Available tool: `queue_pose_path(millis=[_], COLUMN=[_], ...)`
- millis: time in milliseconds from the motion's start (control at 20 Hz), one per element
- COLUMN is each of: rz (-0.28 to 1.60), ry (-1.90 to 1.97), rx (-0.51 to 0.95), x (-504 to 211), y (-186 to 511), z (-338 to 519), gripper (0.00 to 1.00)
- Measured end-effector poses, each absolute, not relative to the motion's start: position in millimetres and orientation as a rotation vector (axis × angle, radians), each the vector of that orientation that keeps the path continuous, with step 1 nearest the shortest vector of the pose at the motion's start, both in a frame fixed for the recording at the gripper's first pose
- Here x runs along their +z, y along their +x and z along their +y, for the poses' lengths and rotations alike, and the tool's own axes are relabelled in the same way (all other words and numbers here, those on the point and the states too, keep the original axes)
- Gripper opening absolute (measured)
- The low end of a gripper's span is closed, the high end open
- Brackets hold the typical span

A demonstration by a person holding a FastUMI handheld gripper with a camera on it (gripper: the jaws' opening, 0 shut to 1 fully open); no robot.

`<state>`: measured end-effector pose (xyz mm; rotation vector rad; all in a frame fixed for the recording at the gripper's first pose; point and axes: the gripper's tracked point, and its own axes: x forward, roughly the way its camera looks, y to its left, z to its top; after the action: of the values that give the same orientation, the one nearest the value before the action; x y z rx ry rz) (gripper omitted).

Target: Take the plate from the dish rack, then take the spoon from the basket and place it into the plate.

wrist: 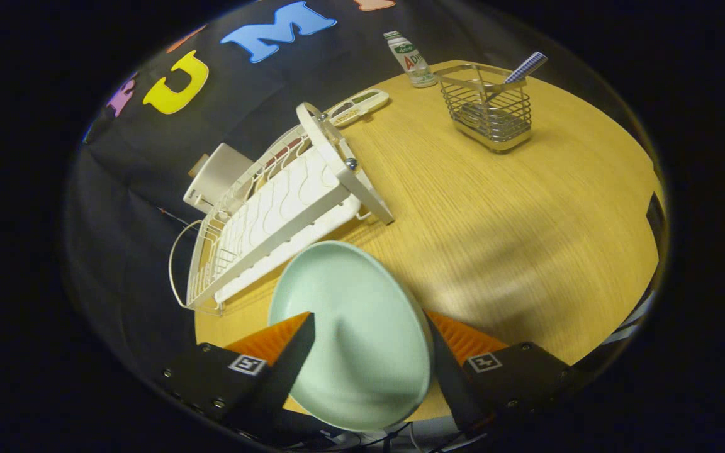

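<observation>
Your tongs (pixel 369 333) hold a pale mint-green round plate (pixel 356 340) between their two fingers, one pressing each side of the rim, so the tongs are clenched on it. The plate's face is turned toward you, just above the round light wooden surface (pixel 494 207). Just beyond it lies the white wire dish rack (pixel 274 220), its long axis running away from you toward the booth wall. Well apart, at the far side of the surface, stands a silver wire basket (pixel 488 110). A spoon with a blue-and-white checked handle (pixel 525 68) leans in it, handle pointing up and outward. A small white bottle (pixel 411 60) stands beside the basket.
</observation>
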<state>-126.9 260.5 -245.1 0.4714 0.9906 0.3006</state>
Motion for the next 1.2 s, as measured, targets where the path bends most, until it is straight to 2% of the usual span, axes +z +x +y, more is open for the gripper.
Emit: queue_pose_path(millis=[250,500,650,900,1200], rz=[0.914,0.73,0.599,0.485,0.46], ry=[0.464,0.424,0.432,0.478,0.53], rx=[0.265,0.136,-0.004,-0.21,-0.404], x=[-227,-184,-151,-126,-132], y=[-113,-77,-46,-1,38], z=[243,198,155,96,39], gripper=[0.98,0.98,0.98,0.98,0.98])
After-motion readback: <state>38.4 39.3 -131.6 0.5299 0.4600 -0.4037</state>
